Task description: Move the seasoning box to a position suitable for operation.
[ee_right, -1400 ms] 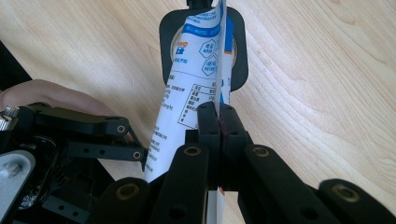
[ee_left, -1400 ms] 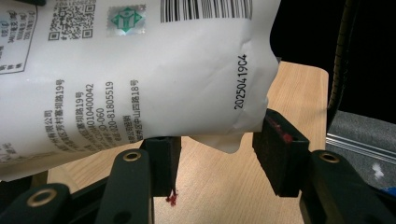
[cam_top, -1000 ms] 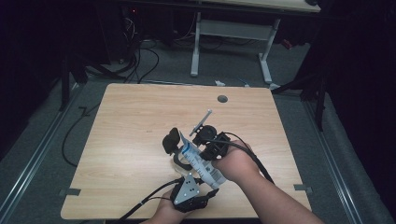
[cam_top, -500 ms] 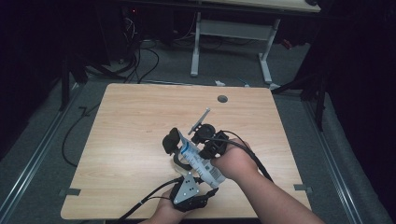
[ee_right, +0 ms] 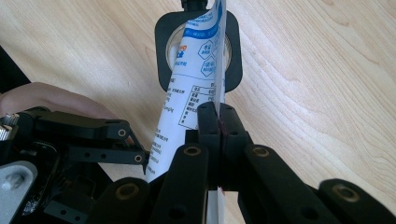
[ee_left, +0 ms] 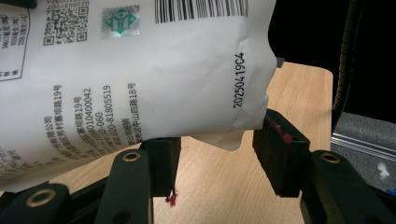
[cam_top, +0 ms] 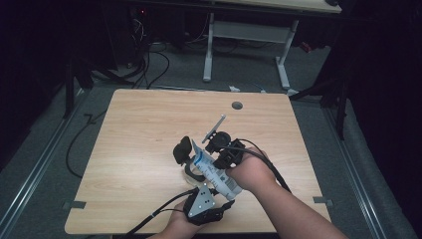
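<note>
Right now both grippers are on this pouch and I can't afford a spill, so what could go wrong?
1. The right gripper pinches just the thin sealed edge of the pouch; it could slip out or tear.
2. In the left gripper view the pouch sags over the left gripper, its corner loose between the fingers; it could slide free.
3. The black ring beneath could be knocked.

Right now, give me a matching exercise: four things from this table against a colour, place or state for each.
1 pouch
2 right tool
3 left tool
4 round hole

A near the far edge of the table
B white with blue print
C grey three-cornered plate on top
D shut on the pouch's thin edge

Pairs: 1-B; 2-D; 3-C; 4-A
</note>
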The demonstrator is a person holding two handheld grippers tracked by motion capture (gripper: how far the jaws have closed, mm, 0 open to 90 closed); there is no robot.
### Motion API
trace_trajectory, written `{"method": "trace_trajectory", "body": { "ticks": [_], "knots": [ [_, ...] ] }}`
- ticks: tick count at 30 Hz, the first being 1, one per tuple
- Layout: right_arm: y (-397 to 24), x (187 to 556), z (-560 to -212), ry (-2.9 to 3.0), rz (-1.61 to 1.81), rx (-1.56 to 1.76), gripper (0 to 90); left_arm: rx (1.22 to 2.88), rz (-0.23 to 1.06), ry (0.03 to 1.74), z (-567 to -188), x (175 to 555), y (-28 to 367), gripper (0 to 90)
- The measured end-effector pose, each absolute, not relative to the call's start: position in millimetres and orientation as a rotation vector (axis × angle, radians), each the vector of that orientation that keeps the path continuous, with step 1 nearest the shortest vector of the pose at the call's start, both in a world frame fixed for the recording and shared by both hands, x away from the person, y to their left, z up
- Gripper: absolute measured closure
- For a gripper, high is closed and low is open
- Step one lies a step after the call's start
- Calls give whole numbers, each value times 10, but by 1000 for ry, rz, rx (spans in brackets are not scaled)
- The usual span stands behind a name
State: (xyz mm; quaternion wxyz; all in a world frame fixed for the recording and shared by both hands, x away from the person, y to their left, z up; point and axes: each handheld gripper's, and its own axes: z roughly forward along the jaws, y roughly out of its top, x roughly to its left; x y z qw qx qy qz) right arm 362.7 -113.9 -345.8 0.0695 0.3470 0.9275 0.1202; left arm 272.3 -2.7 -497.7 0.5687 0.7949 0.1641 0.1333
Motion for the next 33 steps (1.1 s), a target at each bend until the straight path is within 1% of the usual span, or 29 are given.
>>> {"method": "trace_trajectory", "body": {
  "ticks": [33],
  "knots": [
    [-1109,3656,-3422,2792,367,1041,900,1855,317,388,-4940,2748,-9,525]
  ]
}}
